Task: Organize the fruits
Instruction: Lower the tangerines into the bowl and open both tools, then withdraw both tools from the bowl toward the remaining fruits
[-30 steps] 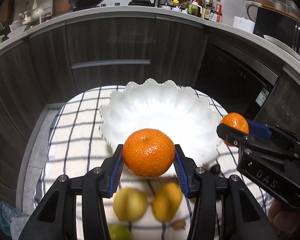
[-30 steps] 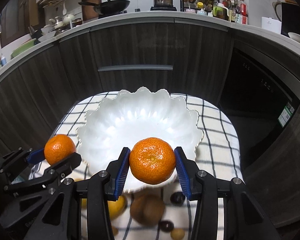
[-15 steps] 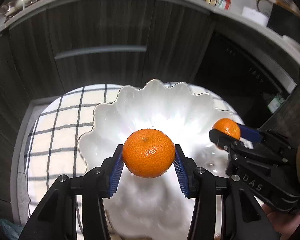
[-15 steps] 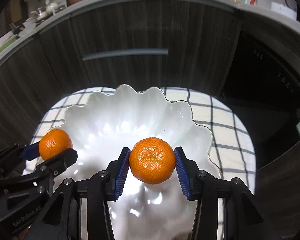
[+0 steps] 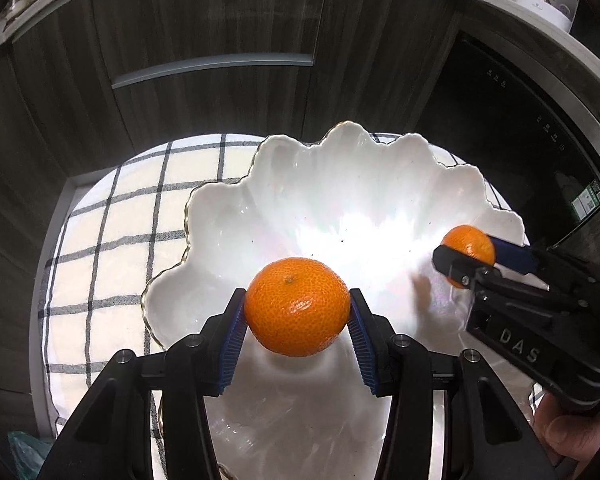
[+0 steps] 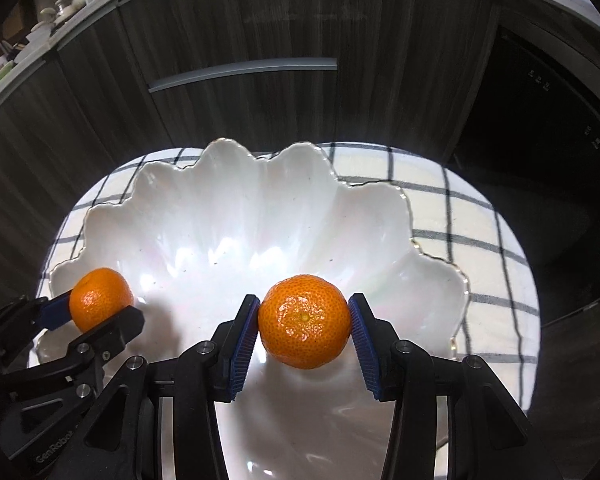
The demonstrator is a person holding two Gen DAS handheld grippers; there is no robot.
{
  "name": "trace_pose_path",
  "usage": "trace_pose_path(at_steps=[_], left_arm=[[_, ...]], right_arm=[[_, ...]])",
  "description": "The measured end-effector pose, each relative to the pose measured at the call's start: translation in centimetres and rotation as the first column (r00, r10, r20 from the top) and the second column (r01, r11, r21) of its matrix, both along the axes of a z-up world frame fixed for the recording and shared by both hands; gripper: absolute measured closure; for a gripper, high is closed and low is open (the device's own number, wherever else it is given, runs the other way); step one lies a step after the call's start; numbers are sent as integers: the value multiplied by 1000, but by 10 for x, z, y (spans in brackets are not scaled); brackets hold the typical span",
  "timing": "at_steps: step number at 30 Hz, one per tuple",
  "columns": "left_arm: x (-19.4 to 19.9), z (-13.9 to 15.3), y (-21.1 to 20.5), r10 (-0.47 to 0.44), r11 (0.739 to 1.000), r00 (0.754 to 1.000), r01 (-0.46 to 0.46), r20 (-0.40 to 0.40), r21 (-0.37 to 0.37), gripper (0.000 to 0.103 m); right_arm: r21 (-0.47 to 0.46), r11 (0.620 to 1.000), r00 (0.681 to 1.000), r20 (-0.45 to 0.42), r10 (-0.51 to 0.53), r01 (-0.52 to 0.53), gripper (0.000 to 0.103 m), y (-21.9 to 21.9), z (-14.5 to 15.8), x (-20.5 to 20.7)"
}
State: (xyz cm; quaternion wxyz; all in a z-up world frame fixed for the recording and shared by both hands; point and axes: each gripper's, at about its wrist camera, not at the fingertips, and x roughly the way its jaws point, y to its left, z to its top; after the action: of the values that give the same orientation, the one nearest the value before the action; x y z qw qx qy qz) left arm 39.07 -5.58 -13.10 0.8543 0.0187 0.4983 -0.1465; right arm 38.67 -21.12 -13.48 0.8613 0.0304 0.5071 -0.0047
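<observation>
Both grippers have come in over the scalloped white ceramic bowl (image 5: 340, 208) from its near edge, so release looks imminent. The left gripper (image 5: 297, 318) fingers pinch one round orange mandarin (image 5: 297, 312); the right gripper (image 6: 303, 322) fingers pinch another mandarin (image 6: 303, 321). Readable lettering: "DAS", "GenRobot".

Glossy pearly white bowl (image 5: 340, 200); woven checked cloth (image 5: 120, 240); dimpled shiny mandarin (image 5: 297, 306) skins

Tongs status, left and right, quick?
Left tongs: closed on a mandarin, over the bowl.
Right tongs: closed on a second mandarin, over the same bowl.
</observation>
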Motion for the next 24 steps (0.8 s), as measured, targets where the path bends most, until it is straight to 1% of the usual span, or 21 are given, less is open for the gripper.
trace_pose_path(at_steps=[1, 2, 3, 5, 9, 13, 15, 17, 21, 23, 24], left_arm=[[-1, 2, -1, 0, 1000, 1000, 0, 10, 7, 38], [-1, 5, -2, 2, 1000, 1000, -2, 29, 18, 29], [-3, 9, -2, 3, 1000, 999, -4, 44, 23, 27], [-5, 16, -2, 7, 999, 998, -9, 62, 33, 23], [-10, 31, 0, 12, 998, 996, -18, 91, 62, 23], [-21, 55, 7, 52, 995, 987, -65, 154, 75, 14], [-29, 67, 11, 68, 994, 981, -82, 183, 71, 12], [-41, 79, 16, 75, 993, 975, -92, 209, 71, 12], [-67, 97, 18, 78, 988, 963, -109, 260, 108, 10], [-82, 103, 22, 91, 985, 957, -127, 275, 117, 4], [-90, 105, 25, 100, 983, 954, -138, 283, 118, 3]], right_arm=[[3, 1000, 1000, -5, -7, 7, 54, -2, 0, 0], [13, 1000, 1000, -7, -9, 9, 47, -3, 0, 1], [15, 1000, 1000, -4, -15, 15, 35, -5, 1, 0], [0, 1000, 999, 20, -30, 30, 24, -8, 7, -2], [-32, 998, 996, 72, -54, 56, 24, -12, 27, -8], [-95, 990, 984, 153, -88, 103, 24, -14, 60, -23], [-126, 984, 976, 191, -101, 127, 23, -14, 76, -36], [-148, 980, 970, 222, -101, 136, 18, -13, 90, -48], [-196, 971, 956, 284, -80, 139, 18, -5, 115, -78], [-201, 968, 948, 307, -82, 148, 18, -3, 123, -92], [-197, 968, 943, 321, -85, 154, 18, -1, 127, -101]])
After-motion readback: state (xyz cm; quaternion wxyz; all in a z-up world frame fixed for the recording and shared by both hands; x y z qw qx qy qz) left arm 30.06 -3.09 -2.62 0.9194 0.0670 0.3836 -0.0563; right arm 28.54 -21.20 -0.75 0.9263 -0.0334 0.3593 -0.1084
